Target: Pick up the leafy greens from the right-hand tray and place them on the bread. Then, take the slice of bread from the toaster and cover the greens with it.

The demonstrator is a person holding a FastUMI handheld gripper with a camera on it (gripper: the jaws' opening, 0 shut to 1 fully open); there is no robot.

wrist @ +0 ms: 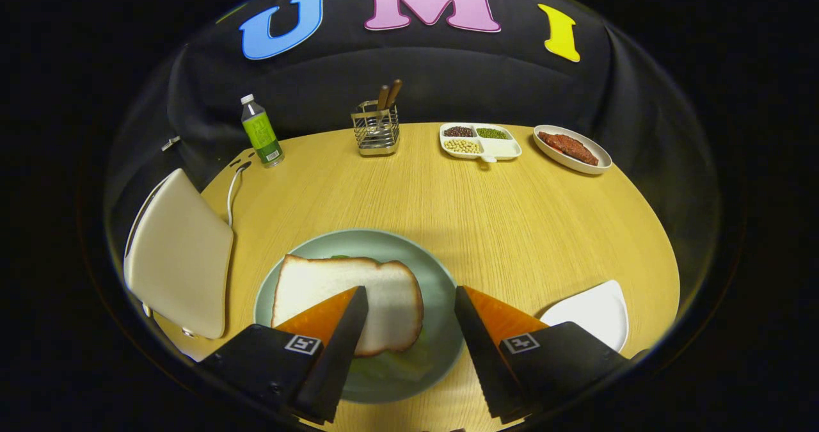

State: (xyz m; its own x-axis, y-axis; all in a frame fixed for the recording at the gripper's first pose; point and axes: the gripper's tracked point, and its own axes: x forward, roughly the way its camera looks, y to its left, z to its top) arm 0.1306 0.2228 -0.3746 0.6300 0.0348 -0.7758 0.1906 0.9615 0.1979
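Bright, even overhead light falls on the surface (512, 214), shadows stay soft and short, focus is sharp, and fisheye distortion bends the edges

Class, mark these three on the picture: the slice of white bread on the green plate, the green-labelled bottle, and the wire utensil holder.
Slice of white bread (333, 288), gripper view, crumb centre, ahead of the open fingers.
Green-labelled bottle (262, 132), gripper view, label.
Wire utensil holder (376, 131), gripper view, front mesh.

greens (390, 363): mostly under bread slice (345, 297) | toaster (179, 259): slots hidden
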